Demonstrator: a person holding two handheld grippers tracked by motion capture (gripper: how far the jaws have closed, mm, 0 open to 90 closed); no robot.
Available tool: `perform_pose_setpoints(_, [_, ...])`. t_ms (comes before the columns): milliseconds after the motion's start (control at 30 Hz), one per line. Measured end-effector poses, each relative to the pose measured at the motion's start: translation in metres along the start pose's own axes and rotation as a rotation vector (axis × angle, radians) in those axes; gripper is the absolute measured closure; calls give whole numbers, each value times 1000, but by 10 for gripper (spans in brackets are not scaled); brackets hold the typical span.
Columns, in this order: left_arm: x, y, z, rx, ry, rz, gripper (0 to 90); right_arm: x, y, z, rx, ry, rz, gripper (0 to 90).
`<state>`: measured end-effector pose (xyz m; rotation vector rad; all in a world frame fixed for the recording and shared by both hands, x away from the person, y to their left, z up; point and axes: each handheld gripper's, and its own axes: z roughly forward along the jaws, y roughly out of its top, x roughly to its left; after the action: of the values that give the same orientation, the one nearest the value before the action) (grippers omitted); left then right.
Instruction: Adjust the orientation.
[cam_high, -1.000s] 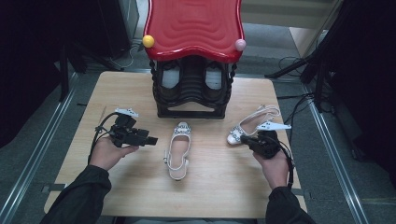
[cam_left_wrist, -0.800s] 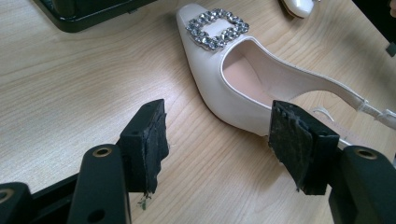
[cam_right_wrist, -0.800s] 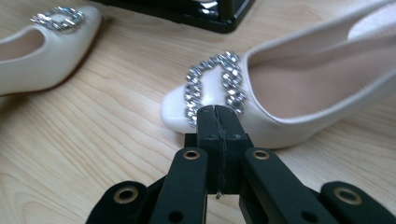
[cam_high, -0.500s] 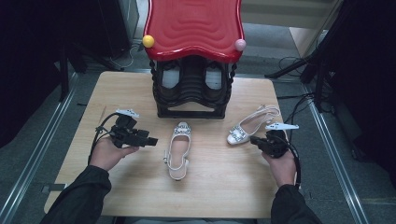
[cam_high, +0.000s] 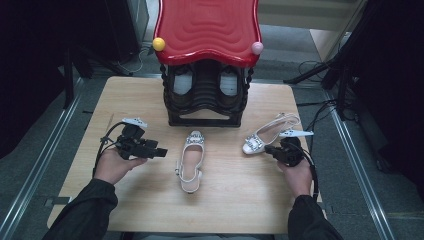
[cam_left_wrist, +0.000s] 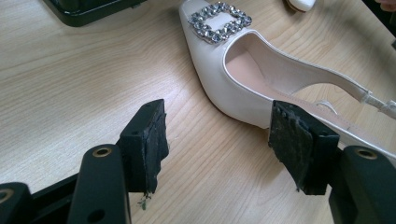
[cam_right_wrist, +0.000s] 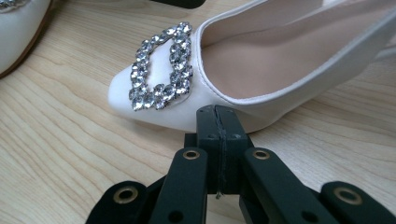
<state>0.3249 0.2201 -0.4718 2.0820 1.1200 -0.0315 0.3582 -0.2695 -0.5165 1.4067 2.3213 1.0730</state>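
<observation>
Two white slingback shoes with crystal buckles lie on the wooden table (cam_high: 240, 200). One shoe (cam_high: 190, 160) is in the middle, its toe toward the rack. My left gripper (cam_high: 161, 151) is open to its left; in the left gripper view (cam_left_wrist: 224, 144) the shoe (cam_left_wrist: 243, 79) lies just ahead, close to the right pad (cam_left_wrist: 299, 149). The other shoe (cam_high: 270, 132) lies at the right. My right gripper (cam_high: 269, 149) is shut on nothing; in the right gripper view its tips (cam_right_wrist: 218, 116) sit right at that shoe's toe (cam_right_wrist: 187, 84), below the buckle.
A black shoe rack (cam_high: 204, 95) with a red wavy top (cam_high: 207, 27) stands at the back centre and holds a pair of pale shoes (cam_high: 182, 82). Black stands and cables surround the table on the floor.
My right gripper has shifted a little and sunk toward the table beside the right shoe's toe. The left hand and both shoes have stayed put.
</observation>
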Motion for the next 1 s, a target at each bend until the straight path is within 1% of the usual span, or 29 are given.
perform_pose_setpoints(133, [0, -2, -1, 1, 5, -3, 373, 2, 2, 2, 6, 10, 4, 900])
perform_pose_setpoints(267, [0, -5, -3, 0, 11, -7, 373, 5, 6, 6, 14, 21, -8, 900])
perform_pose_setpoints(333, [1, -6, -5, -3, 11, -14, 373, 8, 8, 9, 13, 22, -25, 900])
perform_pose_setpoints(433, [2, -9, -7, -8, 18, -15, 372, 11, 11, 13, 16, 32, -31, 900])
perform_pose_setpoints(600, [4, -15, -12, -9, 25, -30, 372, 17, 17, 20, 23, 40, -39, 900])
perform_pose_setpoints(633, [4, -16, -13, -8, 29, -30, 372, 17, 18, 21, 22, 43, -49, 900])
perform_pose_setpoints(733, [5, -20, -17, -12, 35, -39, 371, 20, 22, 25, 20, 44, -47, 900])
perform_pose_setpoints(767, [5, -21, -17, -17, 39, -49, 371, 21, 24, 27, 23, 47, -45, 900])
perform_pose_setpoints(800, [5, -22, -18, -21, 41, -48, 371, 22, 24, 27, 23, 46, -42, 900])
perform_pose_setpoints(833, [6, -23, -19, -19, 43, -48, 371, 22, 25, 28, 20, 47, -50, 900])
perform_pose_setpoints(933, [6, -27, -22, -26, 48, -62, 371, 24, 29, 32, 22, 46, -48, 900])
perform_pose_setpoints(967, [7, -27, -22, -26, 53, -60, 371, 24, 30, 33, 20, 46, -51, 900])
perform_pose_setpoints(1000, [7, -28, -23, -24, 52, -60, 371, 26, 31, 34, 25, 48, -43, 900])
